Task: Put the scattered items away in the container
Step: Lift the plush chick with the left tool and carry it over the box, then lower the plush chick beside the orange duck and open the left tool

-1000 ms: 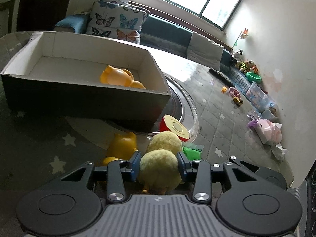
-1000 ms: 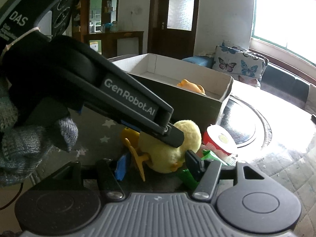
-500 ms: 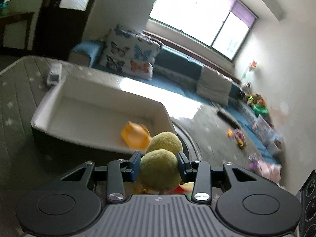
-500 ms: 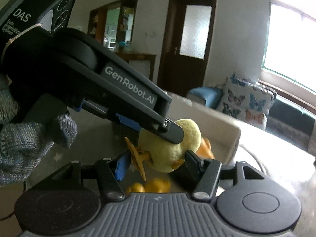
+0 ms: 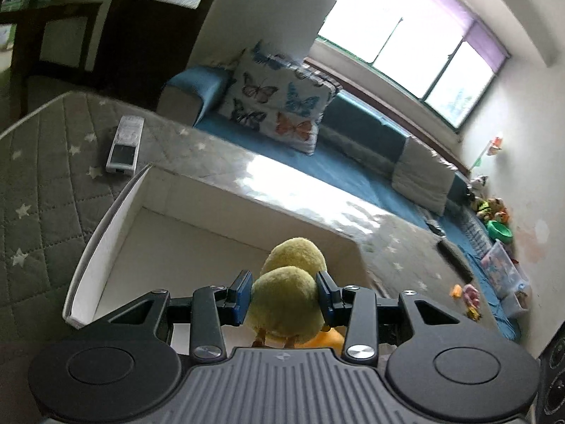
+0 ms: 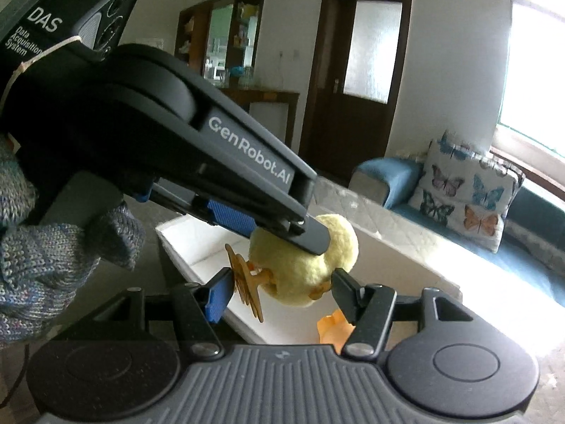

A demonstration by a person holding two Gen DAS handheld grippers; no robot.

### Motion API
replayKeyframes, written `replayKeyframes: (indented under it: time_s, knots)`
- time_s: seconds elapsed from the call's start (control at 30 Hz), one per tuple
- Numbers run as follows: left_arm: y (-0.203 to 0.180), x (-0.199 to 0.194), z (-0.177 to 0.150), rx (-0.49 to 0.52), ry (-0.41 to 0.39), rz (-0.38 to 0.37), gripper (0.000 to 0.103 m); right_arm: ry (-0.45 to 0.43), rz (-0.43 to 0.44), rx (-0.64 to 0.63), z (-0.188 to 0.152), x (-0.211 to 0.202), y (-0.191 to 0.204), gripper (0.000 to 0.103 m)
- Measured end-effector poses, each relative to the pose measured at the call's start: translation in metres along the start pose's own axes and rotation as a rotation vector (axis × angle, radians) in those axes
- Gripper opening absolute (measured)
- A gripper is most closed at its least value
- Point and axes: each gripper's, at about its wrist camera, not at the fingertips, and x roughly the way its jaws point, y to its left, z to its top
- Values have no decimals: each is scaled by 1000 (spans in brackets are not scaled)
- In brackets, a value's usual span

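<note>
**Plush duck held over box by both grippers**

Writing: "GenRobot.AI" printed on the left gripper's arm as seen from the right wrist; "DAS Data Acquisition System" on the unit above it. No other legible text.

Surface and room: grey quilted cover point(image 5: 42, 212) with white stars under the box. Remote point(image 5: 124, 145) lying on the cover beyond the box's far left corner. Blue sofa behind the box, with butterfly cushion point(image 5: 279, 113). Window above the sofa; dark door point(image 6: 356, 70) seen past the box from the right wrist. Small toys scattered on the floor to the right of the box.

Container: open box point(image 5: 102, 243), white inside. Orange toy point(image 6: 333, 325) lying on its floor, mostly hidden behind the grippers.

Grippers: left gripper point(image 5: 284, 295) clamped on the yellow plush duck point(image 5: 287, 304), blue pads pressed to both sides of the body. Right gripper point(image 6: 280, 291) set narrow, closed on the duck's orange feet and underside. Gloved hand point(image 6: 53, 254) holding the left gripper. Duck raised above the box interior, clear of its floor.
</note>
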Motion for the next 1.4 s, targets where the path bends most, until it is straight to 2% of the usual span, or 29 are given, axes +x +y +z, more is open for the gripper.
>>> replayKeyframes:
  time_s: [0.27, 0.37, 0.57, 0.67, 1.0, 1.4]
  knots:
    - [25, 41, -2, -60, 76, 33, 42, 62, -6, 44, -12, 21, -15, 62]
    - [26, 47, -4, -54, 93, 35, 42, 63, -10, 50, -15, 21, -20, 62]
    - [27, 53, -7, -44, 116, 87, 43, 61, -22, 62, -17, 17, -25, 62]
    - [27, 55, -9, -30, 128, 82, 43, 60, -24, 66, -17, 14, -27, 63]
    - [10, 46, -12, 58, 107, 104, 43, 38, -41, 82, -18, -5, -28, 63]
    - [5, 23, -14, 43, 68, 101, 43, 12, -71, 113, -30, -34, -26, 64]
